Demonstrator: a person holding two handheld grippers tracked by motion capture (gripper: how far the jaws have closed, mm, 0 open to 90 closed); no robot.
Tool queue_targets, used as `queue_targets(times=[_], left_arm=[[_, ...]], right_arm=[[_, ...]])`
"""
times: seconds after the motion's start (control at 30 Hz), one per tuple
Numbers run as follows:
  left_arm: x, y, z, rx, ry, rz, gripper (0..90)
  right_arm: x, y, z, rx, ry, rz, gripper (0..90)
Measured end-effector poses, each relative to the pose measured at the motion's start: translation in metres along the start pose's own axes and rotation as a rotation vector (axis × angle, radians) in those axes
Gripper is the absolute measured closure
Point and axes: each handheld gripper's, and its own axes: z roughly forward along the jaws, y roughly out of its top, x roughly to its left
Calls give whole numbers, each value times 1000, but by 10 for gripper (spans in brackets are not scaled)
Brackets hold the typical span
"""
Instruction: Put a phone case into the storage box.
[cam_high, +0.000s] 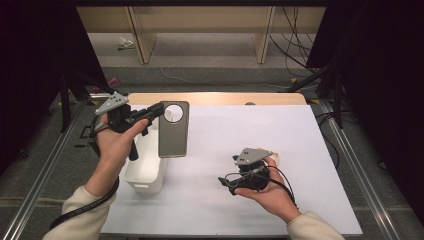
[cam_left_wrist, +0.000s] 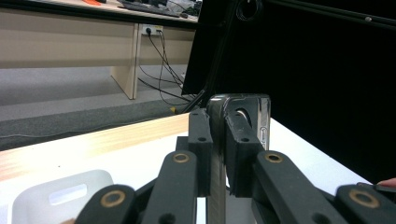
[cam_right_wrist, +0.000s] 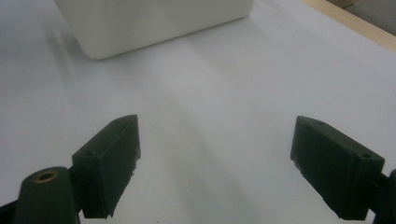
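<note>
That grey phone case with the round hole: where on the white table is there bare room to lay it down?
The widest free patch is the white tabletop between the grey phone case with the round hole and the right gripper; the far right corner is bare too. The left edge is crowded: the white plastic bin sits there, under the left gripper holding the case.

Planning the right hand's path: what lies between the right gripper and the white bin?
Only bare white table lies between the right gripper and the white bin in the right gripper view.
</note>
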Motion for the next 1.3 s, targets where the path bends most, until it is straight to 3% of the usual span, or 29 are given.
queue_targets(times=[1.3], left_arm=[[25, 11, -18, -39, 55, -26, 817]], right_arm=[[1, 0, 1, -3, 6, 7, 167]])
